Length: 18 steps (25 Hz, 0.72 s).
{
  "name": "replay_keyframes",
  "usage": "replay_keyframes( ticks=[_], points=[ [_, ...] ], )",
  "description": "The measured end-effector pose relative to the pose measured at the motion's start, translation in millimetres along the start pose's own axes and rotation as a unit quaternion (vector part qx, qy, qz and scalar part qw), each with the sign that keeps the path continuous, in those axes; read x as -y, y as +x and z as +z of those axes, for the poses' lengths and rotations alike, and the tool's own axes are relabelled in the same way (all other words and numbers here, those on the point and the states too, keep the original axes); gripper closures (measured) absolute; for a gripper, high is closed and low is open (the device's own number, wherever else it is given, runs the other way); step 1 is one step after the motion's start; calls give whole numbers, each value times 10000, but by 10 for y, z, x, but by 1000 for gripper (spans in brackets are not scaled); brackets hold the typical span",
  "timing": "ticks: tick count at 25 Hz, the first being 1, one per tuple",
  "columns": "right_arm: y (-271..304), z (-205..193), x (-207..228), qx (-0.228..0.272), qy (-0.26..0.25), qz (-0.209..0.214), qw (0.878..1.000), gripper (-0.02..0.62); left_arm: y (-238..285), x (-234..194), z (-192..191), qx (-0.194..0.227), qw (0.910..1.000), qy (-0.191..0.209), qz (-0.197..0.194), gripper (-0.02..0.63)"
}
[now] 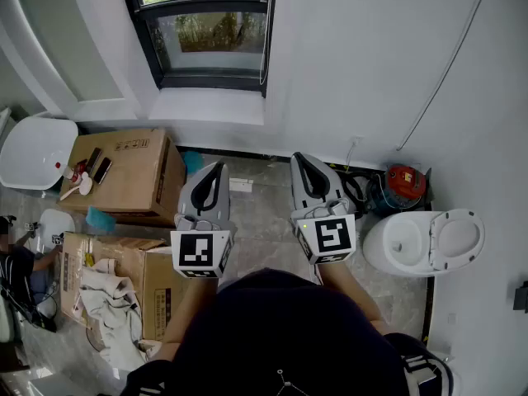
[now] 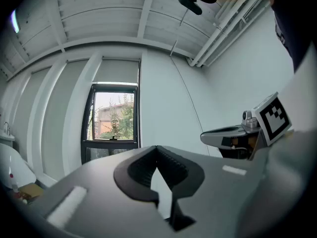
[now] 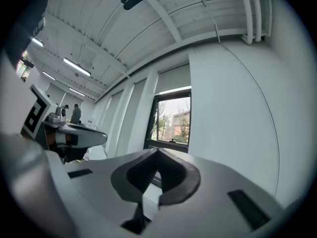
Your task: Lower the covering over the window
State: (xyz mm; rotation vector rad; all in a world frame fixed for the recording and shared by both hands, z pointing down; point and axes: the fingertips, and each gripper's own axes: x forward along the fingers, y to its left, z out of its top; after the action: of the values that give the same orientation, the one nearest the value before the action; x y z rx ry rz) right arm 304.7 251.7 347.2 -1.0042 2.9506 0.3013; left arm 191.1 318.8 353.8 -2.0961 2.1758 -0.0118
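Covering (image 2: 116,72) sits drawn up at the top of the window (image 1: 210,31), with the glass below it exposed and a thin cord (image 1: 265,31) hanging along the frame's right edge. Your left gripper (image 1: 219,167) and right gripper (image 1: 298,158) both have jaws together with nothing between them. They're level, side by side, aimed at the window wall and well apart from window and cord. Cardboard boxes (image 1: 124,172) are on the floor to your left, toilet (image 1: 429,242) to your right.
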Motion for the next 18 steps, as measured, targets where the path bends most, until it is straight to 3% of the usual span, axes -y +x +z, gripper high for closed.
replay_keyframes(
  ticks=[5, 12, 18],
  points=[
    [114, -169, 101, -75, 148, 72, 9998, 583, 130, 49, -68, -38, 10000, 14, -4, 595],
    [412, -531, -248, -434, 510, 585, 9960, 583, 172, -99, -466, -382, 9991, -101, -164, 595],
    [1063, -694, -160, -510, 401, 370, 9972, 583, 599, -611, -717, -334, 9985, -314, -304, 595]
  ],
)
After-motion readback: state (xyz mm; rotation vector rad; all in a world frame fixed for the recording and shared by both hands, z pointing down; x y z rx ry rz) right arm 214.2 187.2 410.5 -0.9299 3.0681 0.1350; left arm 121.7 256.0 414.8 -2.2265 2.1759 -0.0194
